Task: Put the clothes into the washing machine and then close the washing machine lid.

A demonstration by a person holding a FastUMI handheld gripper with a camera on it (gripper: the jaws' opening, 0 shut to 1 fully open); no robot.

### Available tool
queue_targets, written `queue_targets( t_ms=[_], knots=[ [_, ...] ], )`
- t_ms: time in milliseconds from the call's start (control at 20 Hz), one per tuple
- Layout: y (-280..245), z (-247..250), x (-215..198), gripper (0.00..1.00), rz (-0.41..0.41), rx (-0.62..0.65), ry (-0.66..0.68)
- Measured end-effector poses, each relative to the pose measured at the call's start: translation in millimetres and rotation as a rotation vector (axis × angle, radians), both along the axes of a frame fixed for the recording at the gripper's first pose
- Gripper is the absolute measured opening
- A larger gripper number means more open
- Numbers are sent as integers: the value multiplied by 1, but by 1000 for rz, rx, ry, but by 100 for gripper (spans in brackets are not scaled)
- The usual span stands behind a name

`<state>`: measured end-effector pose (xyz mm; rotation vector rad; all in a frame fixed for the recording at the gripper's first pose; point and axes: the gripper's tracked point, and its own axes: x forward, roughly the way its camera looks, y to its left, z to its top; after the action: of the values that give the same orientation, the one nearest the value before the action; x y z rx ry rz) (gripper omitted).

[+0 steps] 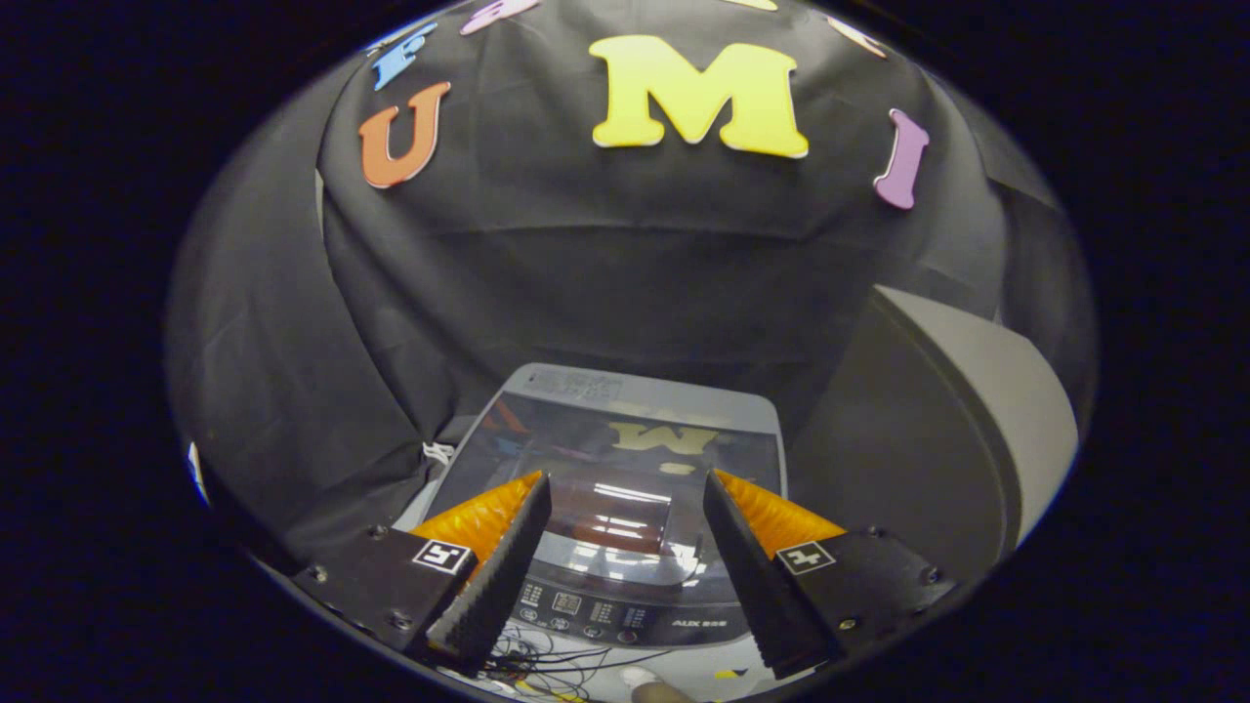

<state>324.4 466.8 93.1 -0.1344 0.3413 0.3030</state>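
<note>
Hovering open, tool (625,488) partly masks washing machine lid (625,439).

This is a test booth, not a real home. Black cloth (586,283) hangs all around as walls. A washing machine (625,508) stands alone inside, with loose wires (547,664) on the floor near it.

Floor (547,679): washing machine (625,586) stands on it, lid down. Loose wires (532,664) on floor at machine's 6 o'clock.
</note>
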Motion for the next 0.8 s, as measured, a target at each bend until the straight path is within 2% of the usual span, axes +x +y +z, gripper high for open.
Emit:
queue_targets(
  t_ms=[200, 450, 600, 800],
  knots=[
    [-32, 59, -58, 98, 17, 58, -126],
    [-102, 139, -129, 98, 29, 97, -363],
    [-158, 161, -165, 98, -1, 100, -474],
    [-234, 159, -200, 98, -50, 141, -507]
  ],
)
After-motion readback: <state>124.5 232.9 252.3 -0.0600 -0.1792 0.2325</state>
